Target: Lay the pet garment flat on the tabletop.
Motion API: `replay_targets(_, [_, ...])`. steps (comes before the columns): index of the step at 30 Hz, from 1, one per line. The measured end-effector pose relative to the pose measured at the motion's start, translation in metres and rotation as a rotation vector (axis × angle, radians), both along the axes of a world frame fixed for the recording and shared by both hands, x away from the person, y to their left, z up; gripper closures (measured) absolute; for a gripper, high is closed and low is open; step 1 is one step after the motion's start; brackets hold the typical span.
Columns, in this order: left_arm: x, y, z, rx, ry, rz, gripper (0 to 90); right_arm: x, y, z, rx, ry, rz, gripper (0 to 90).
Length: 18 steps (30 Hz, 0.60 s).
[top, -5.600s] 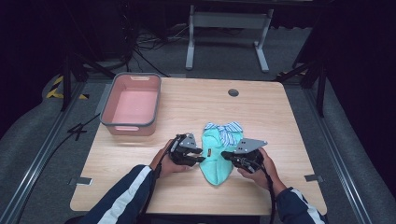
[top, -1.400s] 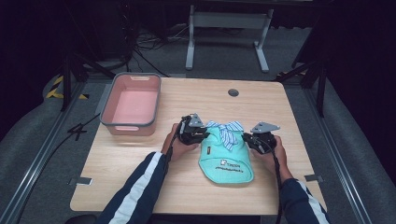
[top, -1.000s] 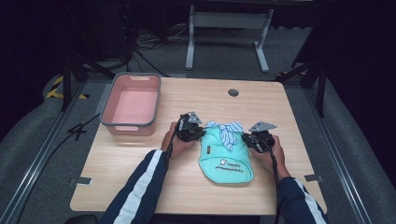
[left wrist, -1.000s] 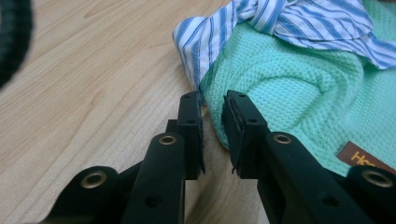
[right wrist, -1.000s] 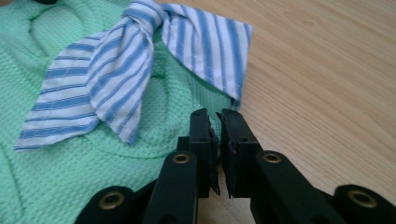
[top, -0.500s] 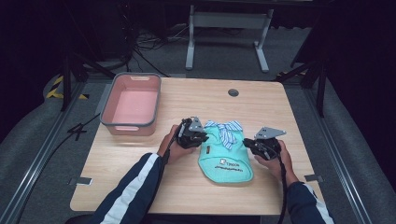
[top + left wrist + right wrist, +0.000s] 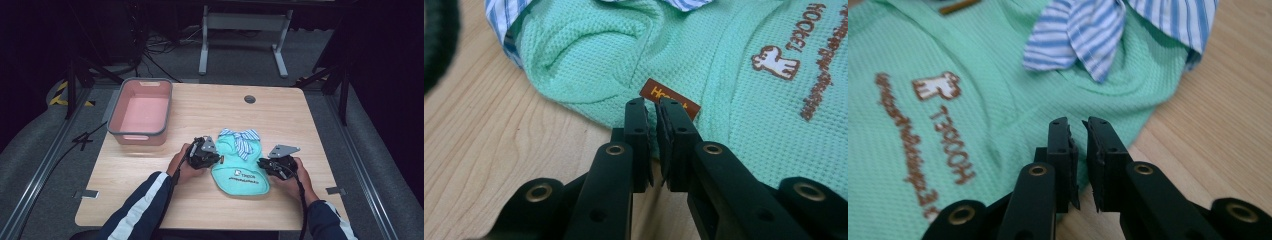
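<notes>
A small mint-green waffle-knit garment (image 7: 240, 167) with a blue-and-white striped collar (image 7: 243, 140) lies flat on the light wooden table (image 7: 210, 210), near the front edge and between the two hands. Brown printed lettering and a small animal figure mark its lower half.

The left hand (image 7: 184, 166) reaches in from a dark sleeve with a white stripe (image 7: 137, 212), forearm angled up to the right. The left gripper (image 7: 651, 112) sits at the garment's left edge; its jaws are almost together with only a thin slit between them, tips over the hem beside a small brown woven label (image 7: 670, 98). Whether fabric is pinched there is hard to say, since the tips cover that spot.

The right hand (image 7: 295, 177) lies at the garment's right edge, forearm coming straight up from below. The right gripper (image 7: 1077, 131) has its jaws slightly apart, tips just over the green cloth's edge, apparently holding nothing.

A pink rectangular plastic tub with a grey rim (image 7: 141, 114) stands well apart at the table's left rear.
</notes>
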State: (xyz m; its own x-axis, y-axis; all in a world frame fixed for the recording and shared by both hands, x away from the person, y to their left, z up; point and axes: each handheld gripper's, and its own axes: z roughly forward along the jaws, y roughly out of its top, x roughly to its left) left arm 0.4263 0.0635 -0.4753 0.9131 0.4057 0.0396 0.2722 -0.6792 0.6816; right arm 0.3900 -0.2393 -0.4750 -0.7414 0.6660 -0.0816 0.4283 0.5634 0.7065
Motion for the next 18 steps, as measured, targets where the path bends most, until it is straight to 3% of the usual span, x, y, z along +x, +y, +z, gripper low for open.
replay_targets(5, [0.004, 0.004, 0.0, 0.007, -0.013, 0.009, 83.9, 0.006, -0.001, -0.002, 0.024, 0.0, -0.024, 80.6])
replay_targets(12, [0.008, 0.01, 0.003, 0.017, -0.011, 0.029, 79.2, 0.009, 0.008, 0.004, 0.006, -0.025, -0.003, 77.4])
replay_targets(15, [0.003, 0.012, 0.011, 0.043, -0.031, 0.016, 76.7, 0.005, 0.006, 0.011, 0.017, -0.045, -0.005, 76.2])
replay_targets(18, [-0.003, 0.016, 0.021, 0.034, -0.039, 0.004, 72.2, -0.001, 0.004, 0.017, 0.022, -0.045, 0.009, 71.5])
